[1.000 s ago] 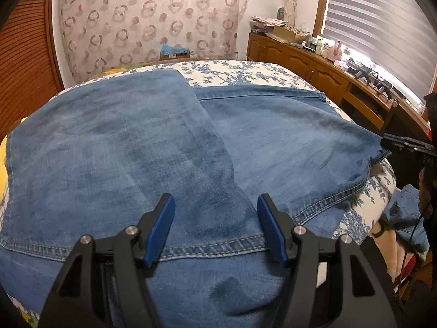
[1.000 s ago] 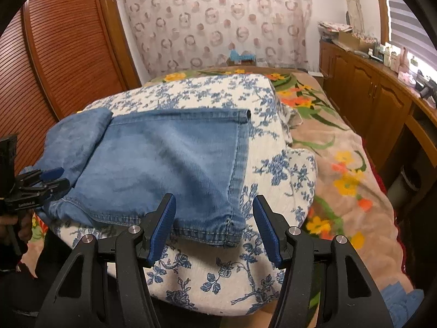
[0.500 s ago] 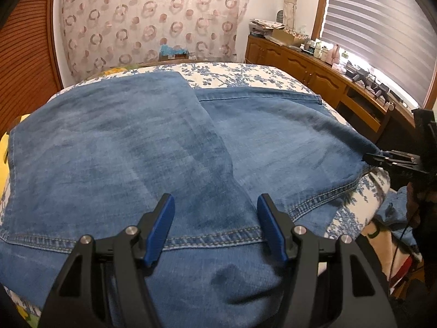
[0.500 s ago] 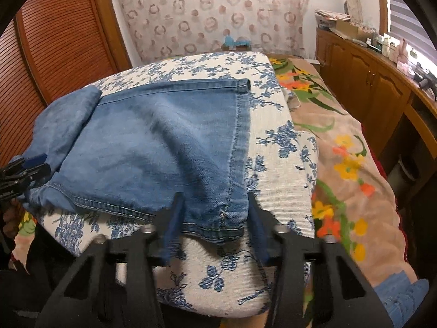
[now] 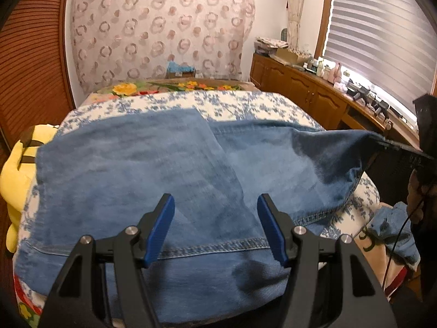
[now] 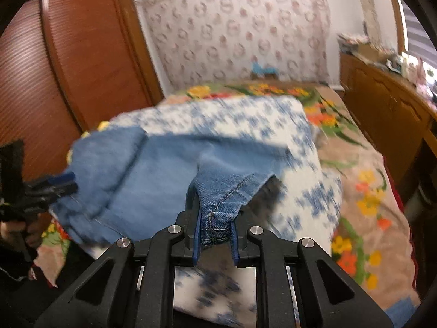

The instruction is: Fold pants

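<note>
The right gripper (image 6: pixel 215 242) has its jaws clamped on the hem corner of the pants (image 6: pixel 153 180), lifting it off the bed (image 6: pixel 308 199). The left gripper (image 5: pixel 215 227) hovers over the denim with jaws spread wide, holding nothing. The pants lie spread across the blue-flowered cover — a patterned curtain (image 5: pixel 161 27) hangs beyond.

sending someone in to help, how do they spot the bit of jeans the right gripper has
Start at the blue floral white quilt on the bed, where faded blue denim jeans lie spread. The right gripper pinches their stitched hem corner, the only part lifted off the quilt.
</note>
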